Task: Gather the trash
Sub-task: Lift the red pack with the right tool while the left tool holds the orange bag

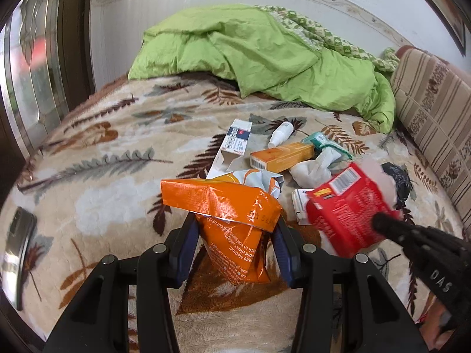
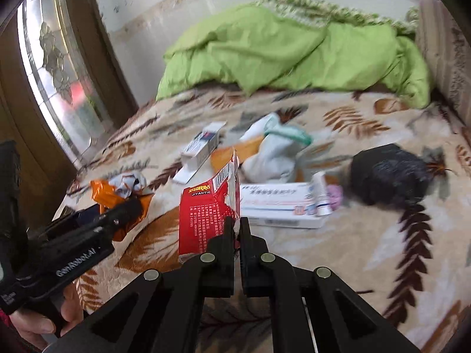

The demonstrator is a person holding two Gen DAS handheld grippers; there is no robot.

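On the bed (image 1: 97, 158), over a leaf-patterned blanket, both grippers hold trash. Left gripper (image 1: 235, 235): jaws part-open, closed on an orange bag (image 1: 223, 203) whose crumpled open top stands above the fingers, with a wad of white-and-orange wrapper tucked in its mouth. Right gripper (image 2: 235, 226): jaws closed tight on the torn edge of a red packet (image 2: 203, 217), held just beside the orange bag on its right and clear of the blanket. Remaining litter lies in a loose cluster mid-bed beyond the grippers: a grey-white carton (image 1: 232, 144), a small white bottle (image 1: 281, 133), an orange box (image 1: 282, 156), crumpled white tissue (image 1: 312, 167) touching a teal-edged item, a flat white box (image 2: 279, 206) with a small tube (image 2: 321, 194) lying across its right end, and a black bag (image 2: 388, 173) well to the right. Green quilt (image 1: 259, 50) is heaped at the far end against the wall. One hand (image 2: 44, 320) grips the left gripper's handle at lower left in the right wrist view.
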